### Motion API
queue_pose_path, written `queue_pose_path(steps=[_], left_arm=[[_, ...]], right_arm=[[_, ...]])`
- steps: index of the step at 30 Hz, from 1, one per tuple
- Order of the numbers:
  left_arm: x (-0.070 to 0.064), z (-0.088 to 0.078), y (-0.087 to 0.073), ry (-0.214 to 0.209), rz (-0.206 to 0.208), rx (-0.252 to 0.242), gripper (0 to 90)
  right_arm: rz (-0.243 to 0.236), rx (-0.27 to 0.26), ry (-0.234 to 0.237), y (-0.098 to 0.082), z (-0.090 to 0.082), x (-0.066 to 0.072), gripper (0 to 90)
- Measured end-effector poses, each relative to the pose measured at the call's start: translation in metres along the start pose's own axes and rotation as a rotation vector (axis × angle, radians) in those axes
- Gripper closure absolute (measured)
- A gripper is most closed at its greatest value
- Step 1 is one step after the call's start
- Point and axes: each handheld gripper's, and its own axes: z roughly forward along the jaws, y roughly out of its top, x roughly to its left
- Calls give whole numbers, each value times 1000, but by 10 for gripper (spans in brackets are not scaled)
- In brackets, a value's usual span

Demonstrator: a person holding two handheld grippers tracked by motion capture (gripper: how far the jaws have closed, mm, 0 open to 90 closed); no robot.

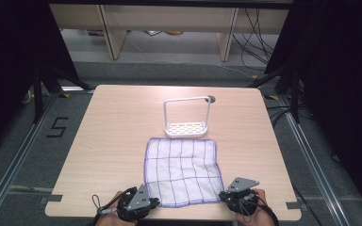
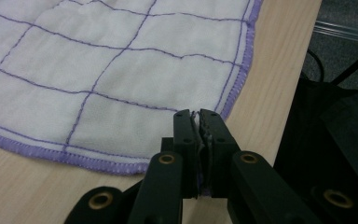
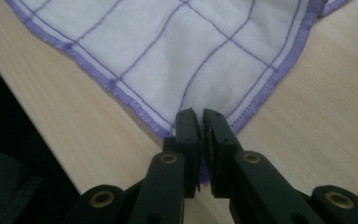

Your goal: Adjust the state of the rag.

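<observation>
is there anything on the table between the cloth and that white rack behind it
Nothing visible. Both grippers, left gripper and right gripper, pinch the near corners of the cloth. Its far edge lies just in front of the white rack, with only bare table between.

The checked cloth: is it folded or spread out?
Spread flat: the cloth lies single-layered on the table, all four edges visible, near corners pinched.

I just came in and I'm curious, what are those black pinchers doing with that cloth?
A person holds a gripper in each hand. The left gripper and the right gripper are each clamped on a near corner of the white cloth with purple lines. It lies spread flat on the table. A white rack stands just behind it.
</observation>
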Motion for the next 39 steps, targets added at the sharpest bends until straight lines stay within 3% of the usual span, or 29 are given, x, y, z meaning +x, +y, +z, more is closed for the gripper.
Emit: queue_pose_path(steps=[1,2,7,8,9,10,11,12,13,14,15,16,17,18,19,22,23,24,25,27,29,30,32,34,36,39], left_arm=[[2,-6,-1,-4,23,8,862],[2,-7,-2,-17,2,-8,862],[3,-13,-7,-30,5,8,848],[2,-10,-9,-34,-20,7,798],[2,-10,-9,-34,-20,7,777],[3,-9,-8,-57,-26,19,732],[2,-9,-7,-69,-74,-5,675],[2,-9,-7,-69,-74,-5,608],[4,-11,-6,-71,-89,-15,561],[6,-13,-4,-77,-120,-35,561],[15,-17,0,-79,-163,-69,490],[15,-17,0,-79,-163,-69,474],[25,-20,2,-74,-202,-105,467],[25,-20,2,-74,-202,-105,466],[31,-20,4,-64,-231,-126,461],[57,-19,10,10,-284,-146,439],[65,-17,11,35,-285,-150,434],[65,-17,11,35,-285,-150,431],[83,-14,13,88,-273,-138,430],[101,-10,15,129,-291,-141,426],[118,-8,16,163,-293,-112,419],[118,-8,16,163,-293,-112,416],[138,-3,19,188,-295,-94,415],[145,-2,20,211,-298,-89,412],[160,3,23,238,-363,-116,411],[166,4,24,231,-375,-110,406]], right_arm=[[-37,-31,13,0,-8,7,858],[-33,-24,17,-1,-11,10,858],[-46,-2,43,-9,-9,22,851],[-40,23,46,-9,-7,23,836],[-40,23,46,-9,-7,23,836],[-24,6,35,-9,-6,20,751],[9,-2,31,-10,-6,19,677],[9,-2,31,-10,-6,19,677],[58,-25,20,-9,-10,11,577],[58,-25,20,-9,-10,11,577],[63,-99,-12,-5,-15,2,521],[63,-99,-12,-5,-15,2,521],[84,-155,-59,2,-19,-6,490],[84,-155,-59,2,-19,-6,490],[112,-187,-83,8,-19,-16,488],[126,-204,-123,17,-14,-34,480],[136,-204,-127,21,-12,-39,480],[136,-204,-127,21,-12,-39,480],[127,-211,-133,29,-6,-48,479],[116,-211,-144,38,-1,-57,457],[122,-211,-148,46,3,-66,456],[122,-211,-148,46,3,-66,456],[108,-194,-177,58,12,-84,453],[112,-185,-185,61,14,-88,454],[108,-172,-190,77,25,-103,458],[118,-153,-183,90,33,-108,458]])
